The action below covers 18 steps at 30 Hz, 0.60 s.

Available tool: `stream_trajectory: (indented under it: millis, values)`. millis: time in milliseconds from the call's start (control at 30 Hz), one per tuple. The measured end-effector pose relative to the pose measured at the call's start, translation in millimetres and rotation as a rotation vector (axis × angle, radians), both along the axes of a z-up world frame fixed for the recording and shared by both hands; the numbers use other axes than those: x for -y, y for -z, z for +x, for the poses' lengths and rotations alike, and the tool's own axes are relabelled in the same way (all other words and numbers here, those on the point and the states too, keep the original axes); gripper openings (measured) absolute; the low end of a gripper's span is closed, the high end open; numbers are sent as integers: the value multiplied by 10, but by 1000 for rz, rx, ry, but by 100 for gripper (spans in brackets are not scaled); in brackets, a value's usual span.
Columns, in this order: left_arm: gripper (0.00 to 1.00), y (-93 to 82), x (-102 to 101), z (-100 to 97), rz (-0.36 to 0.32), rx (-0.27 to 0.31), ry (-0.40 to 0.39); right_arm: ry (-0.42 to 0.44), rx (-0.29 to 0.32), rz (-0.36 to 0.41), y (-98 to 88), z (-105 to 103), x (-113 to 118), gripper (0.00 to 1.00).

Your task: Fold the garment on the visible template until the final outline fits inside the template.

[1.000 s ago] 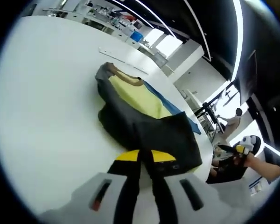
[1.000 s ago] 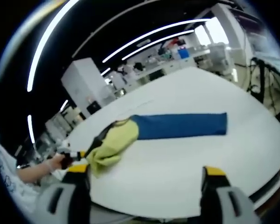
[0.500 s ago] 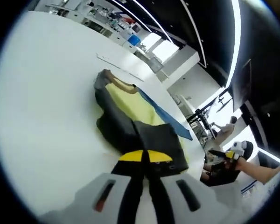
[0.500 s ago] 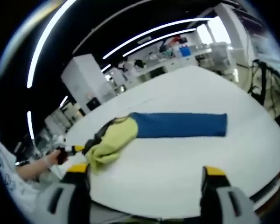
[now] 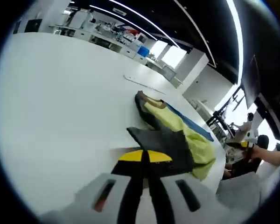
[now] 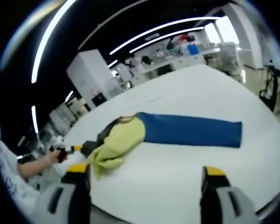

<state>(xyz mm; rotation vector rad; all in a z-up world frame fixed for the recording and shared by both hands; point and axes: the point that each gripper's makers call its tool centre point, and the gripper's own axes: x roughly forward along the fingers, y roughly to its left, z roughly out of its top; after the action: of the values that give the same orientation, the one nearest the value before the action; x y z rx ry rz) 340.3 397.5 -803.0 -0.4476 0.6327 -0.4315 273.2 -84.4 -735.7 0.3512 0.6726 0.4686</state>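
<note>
Yellow-green and dark grey, the garment (image 5: 170, 135) sits bunched on the white table (image 5: 56, 102), and in the left gripper view our left gripper (image 5: 145, 161) has its jaws pinched together on the near dark edge of it. Beyond the bunch we see a tan collar at the far end and a sliver of the blue template (image 5: 191, 123) poking out on the right. A person's hand (image 5: 266, 154) shows at the far right with our other tool.

From the right gripper view, the garment (image 6: 114, 144) lies crumpled over the left end of the template (image 6: 191, 130), which runs as a long blue strip across the table (image 6: 177, 186) to the right. The right gripper (image 6: 144, 177) has its jaws wide apart with nothing between them, hanging near the table's near side, well apart from the cloth. At the left, a hand (image 6: 49, 158) holds the left gripper (image 6: 77, 148) at the garment's left tip; it's small and blurry there, so we think it's clamped on cloth but only the other view makes that clear.
</note>
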Motion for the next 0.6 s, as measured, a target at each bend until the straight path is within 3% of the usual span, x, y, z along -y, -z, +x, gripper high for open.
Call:
stream_trajectory:
  millis: [233,433,600]
  values:
    - [0,49,-383,27,23,1,-105,-9,11,14,-25,108,-103,99]
    - [0,107,-715,161,66,1,-196,-12,1,29,22,171,-151,99]
    - [0,162,-952,303,106,-7,-212,-11,1,18,3,244,-125,99]
